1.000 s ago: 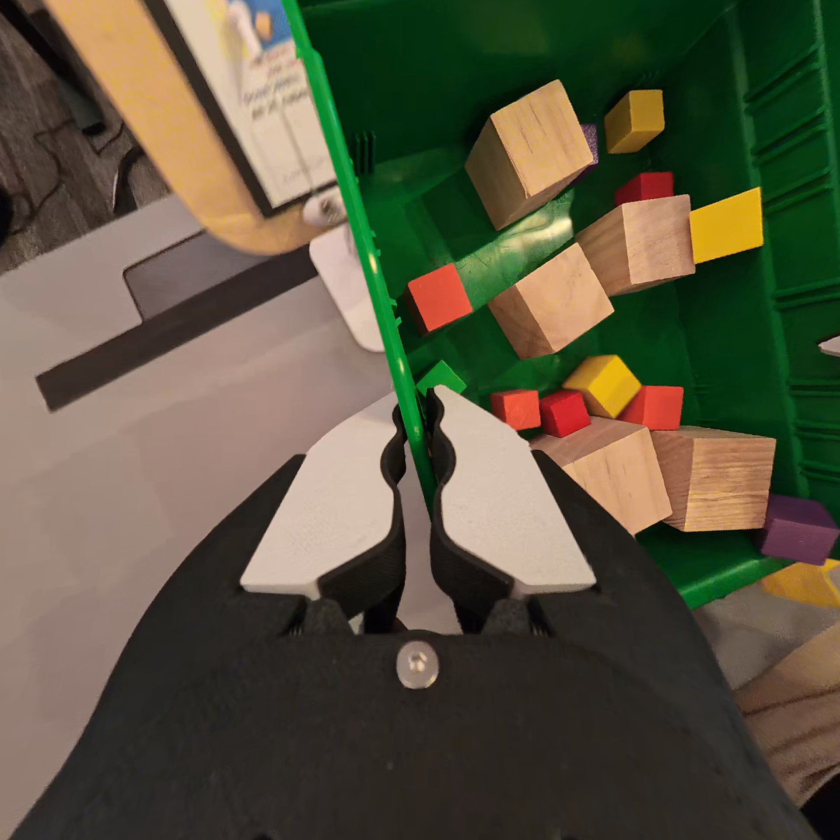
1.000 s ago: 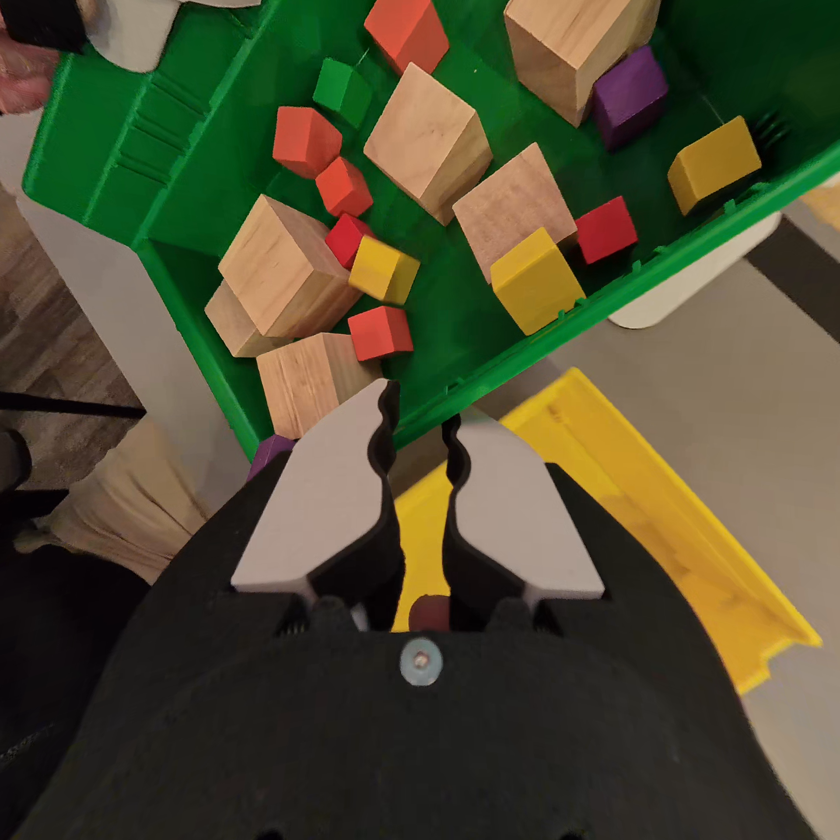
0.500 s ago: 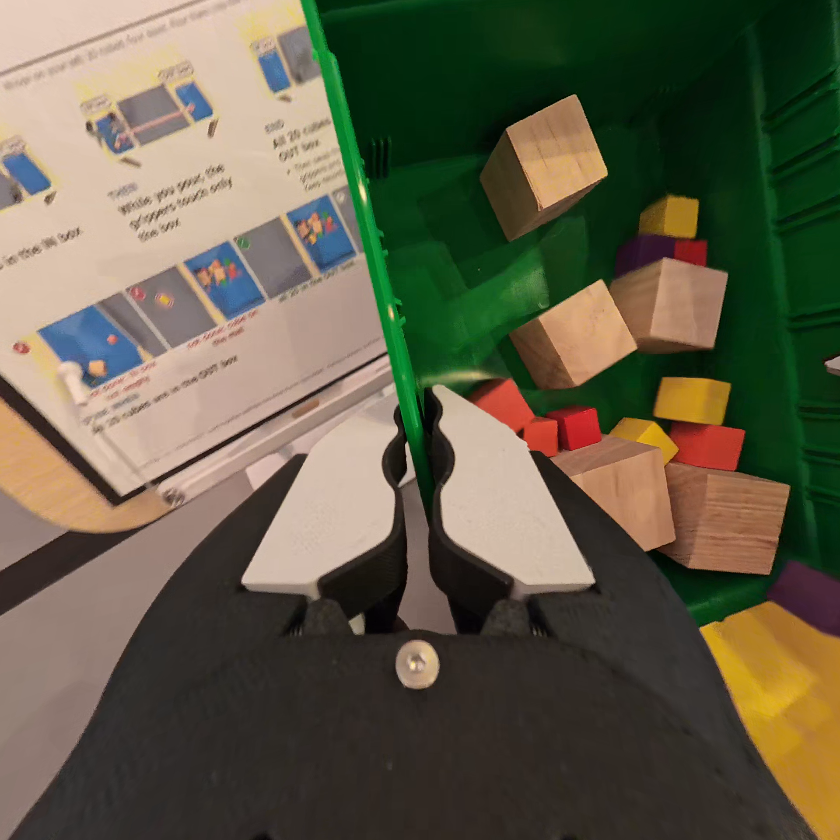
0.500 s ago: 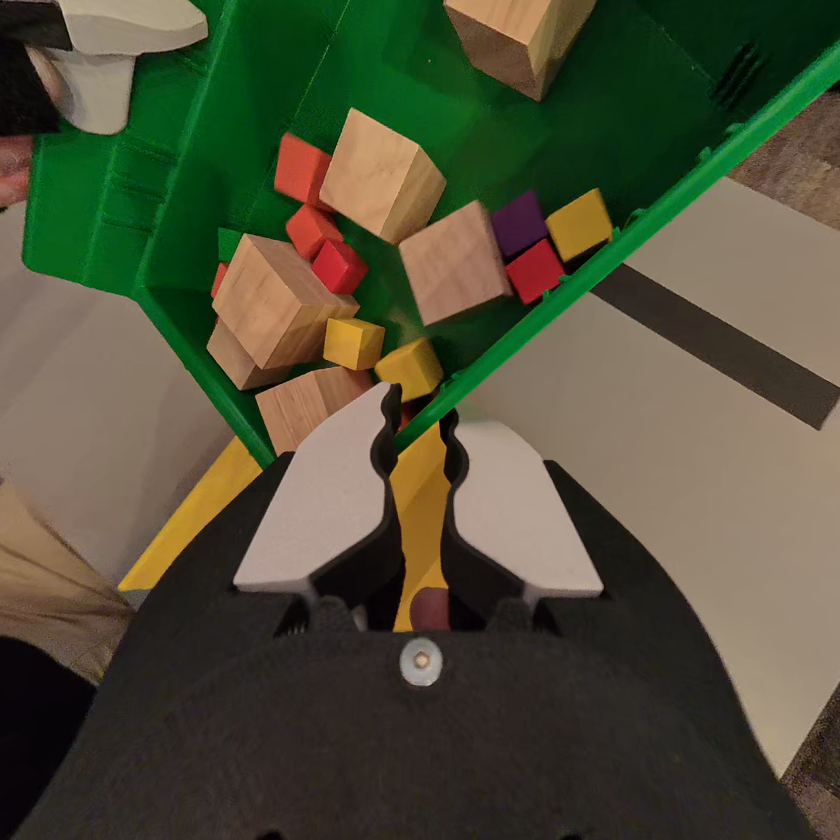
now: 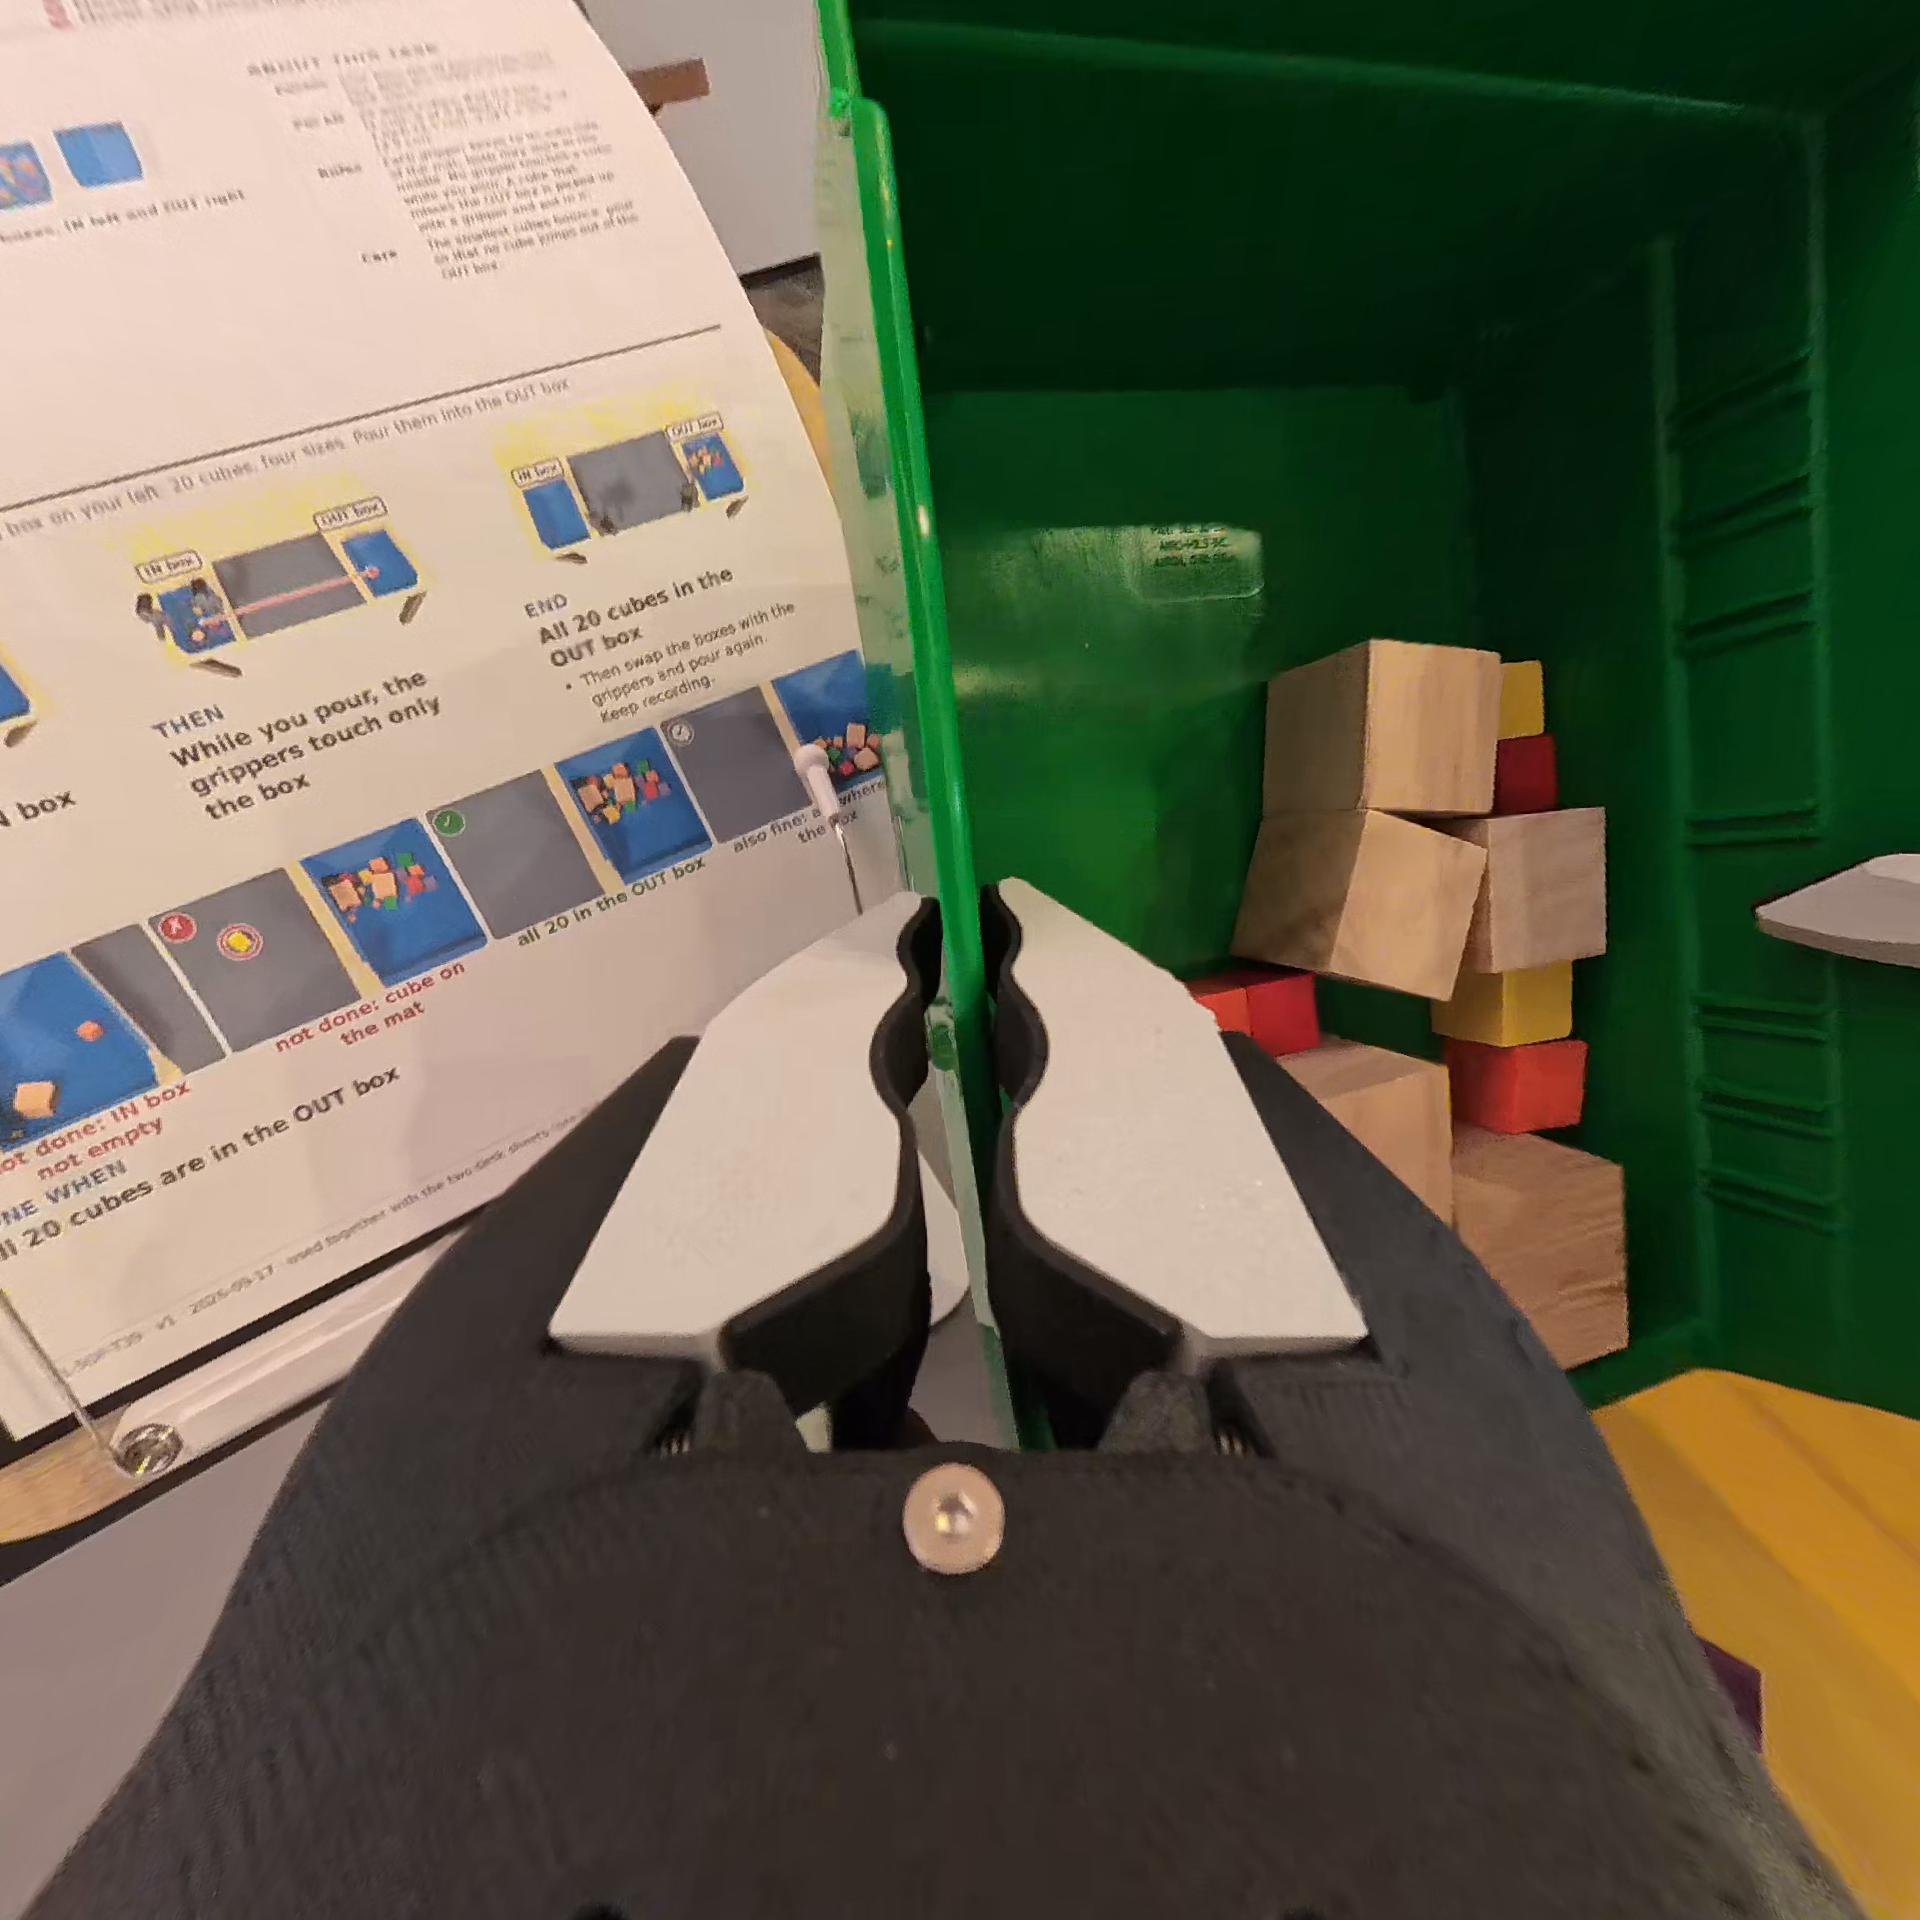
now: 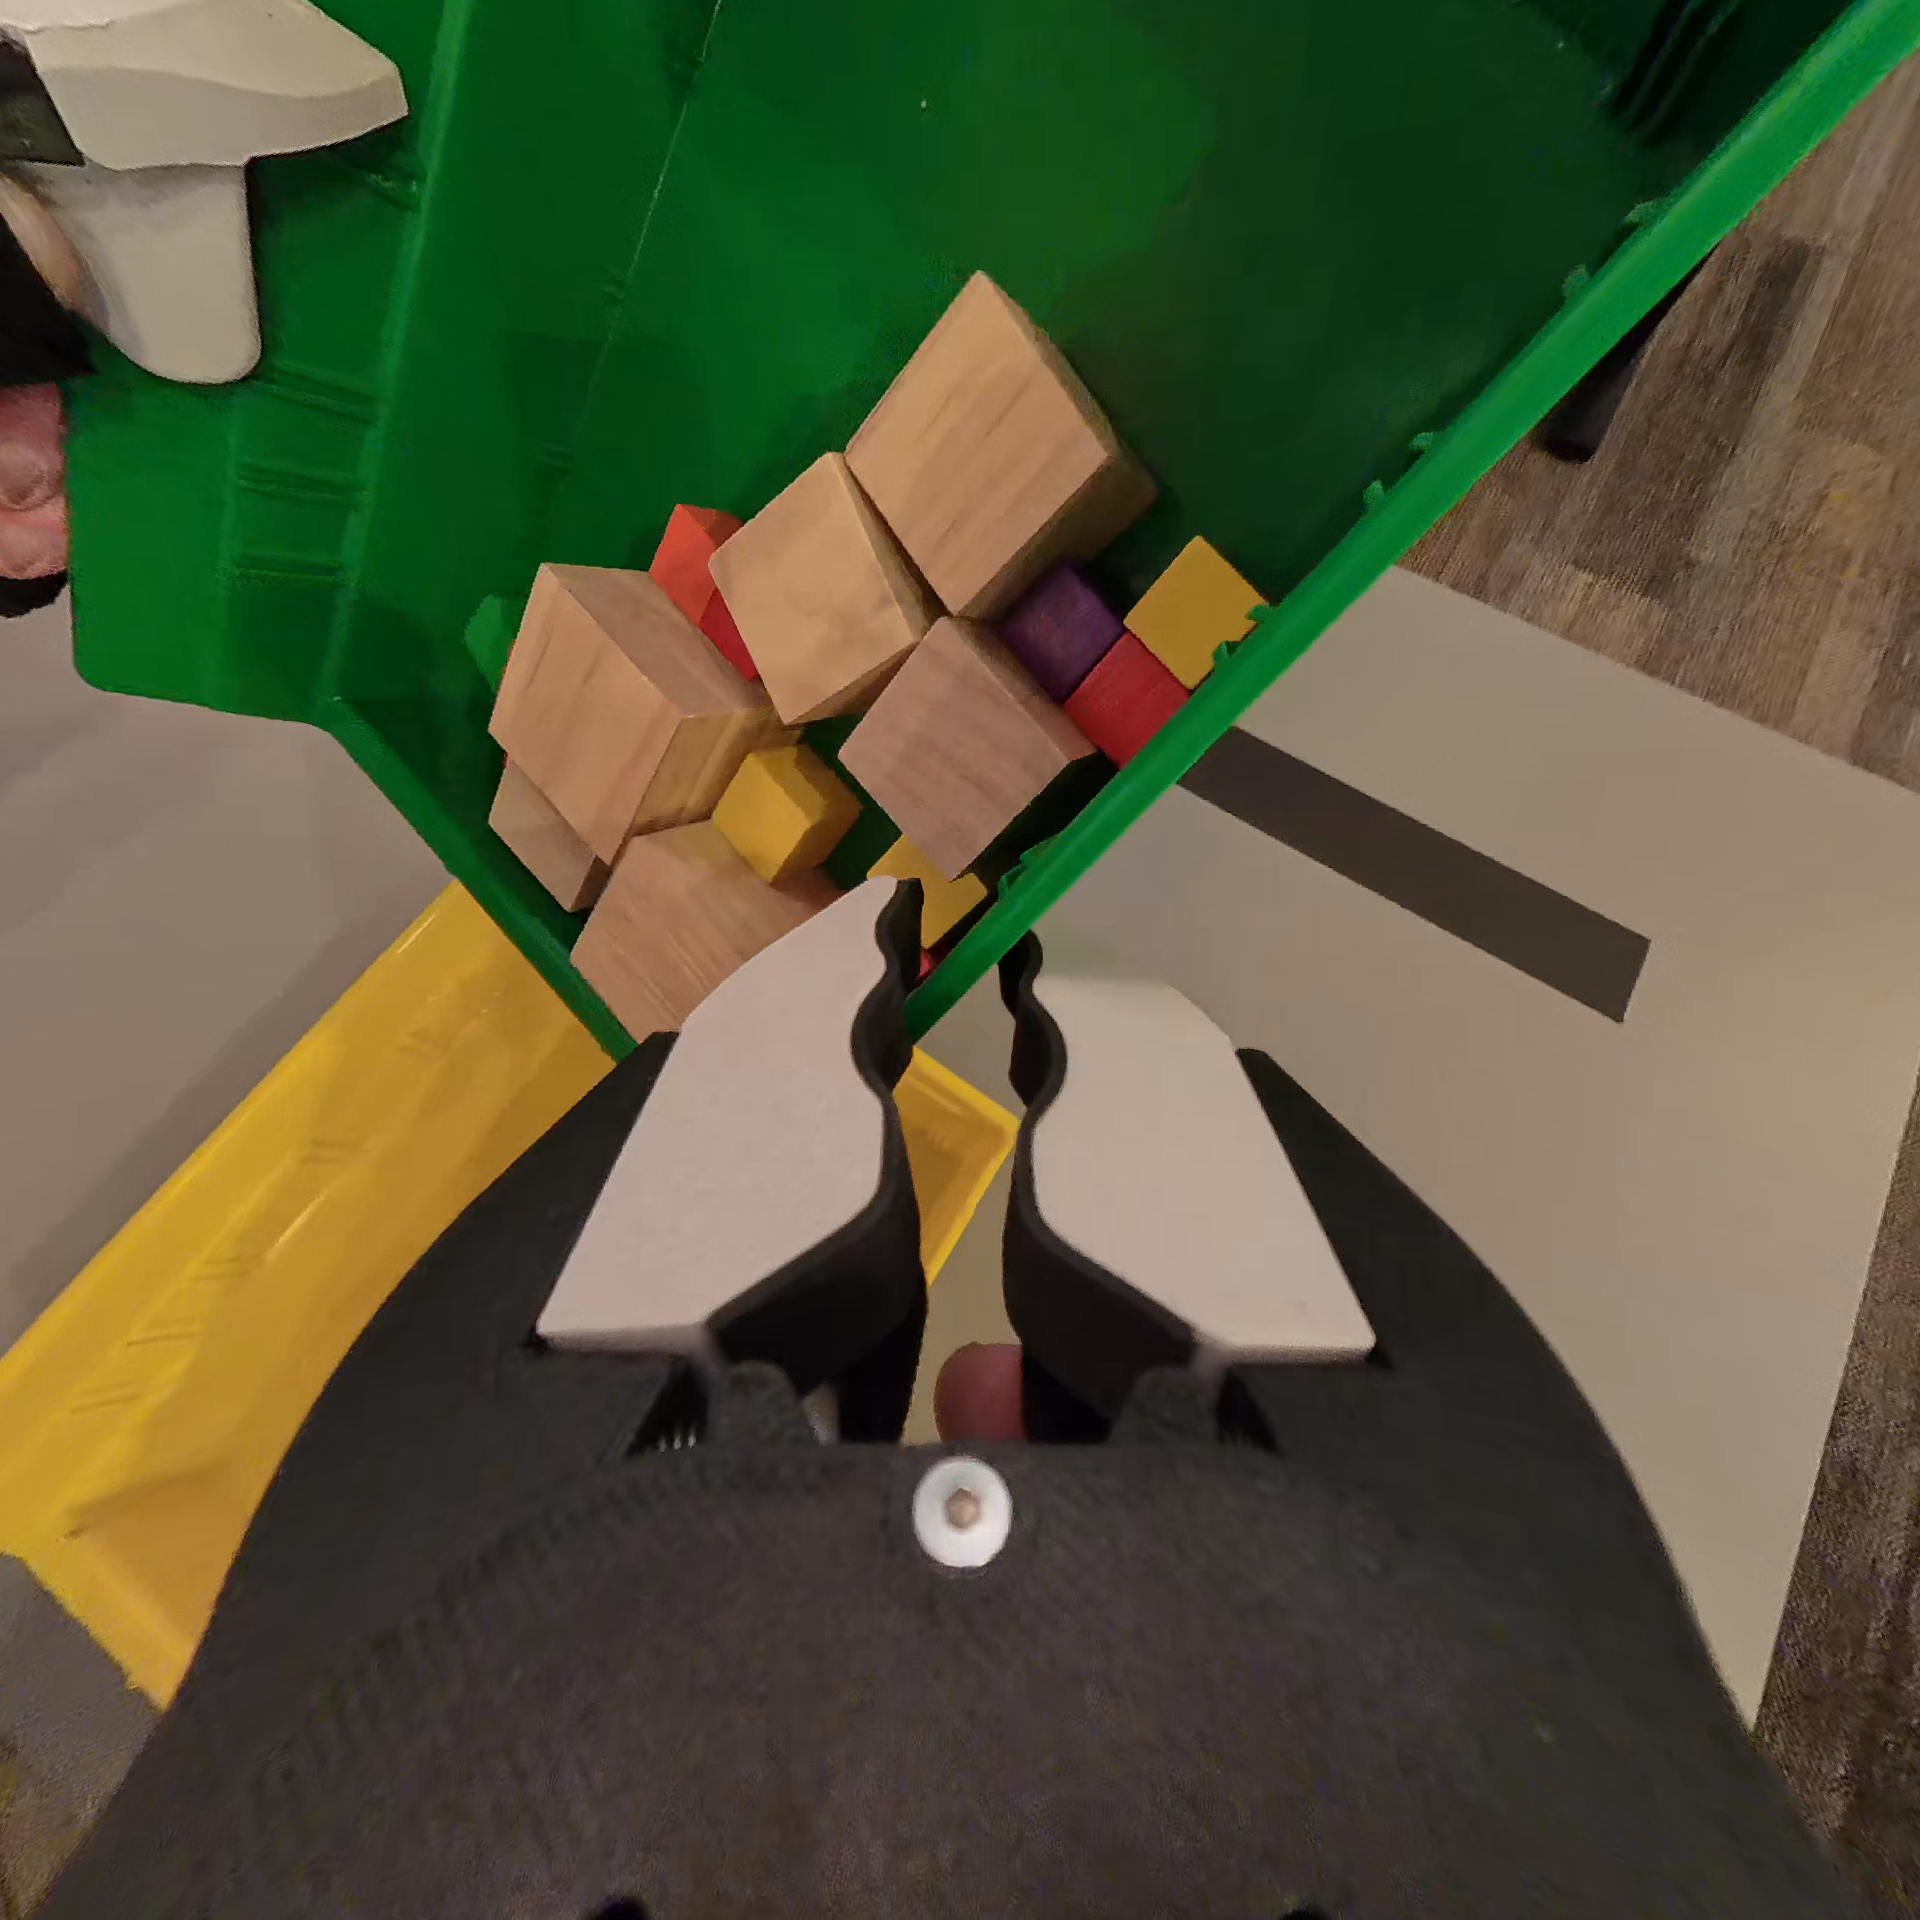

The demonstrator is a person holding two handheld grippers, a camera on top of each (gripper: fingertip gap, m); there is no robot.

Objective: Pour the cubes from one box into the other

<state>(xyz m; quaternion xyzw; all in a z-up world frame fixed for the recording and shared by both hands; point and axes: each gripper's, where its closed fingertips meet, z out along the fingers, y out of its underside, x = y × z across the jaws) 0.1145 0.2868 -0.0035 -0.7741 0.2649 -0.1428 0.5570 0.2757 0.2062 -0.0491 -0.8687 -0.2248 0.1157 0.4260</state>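
Both grippers, left (image 5: 961, 914) & right (image 6: 961, 914), are pinching the tilted green box (image 5: 1351, 416) rims nearly closed; cubes (image 6: 831, 623) are probably nearing the lower-left yellow box (image 6: 260, 1247), so tip gradually.

The left gripper (image 5: 961, 914) is showing a matte black, grainy printed body that is widening toward the camera, with one round silver screw sitting at its centre. Two flat pale grey fingers (image 5: 1132, 1122) are tapering forward, each lined on its inner edge with a wavy black pad. The right gripper (image 6: 961, 925) is wearing the same build: black textured shell, pale grey fingers (image 6: 748, 1132), wavy black pads, and a silver hex-socket screw in a white washer.
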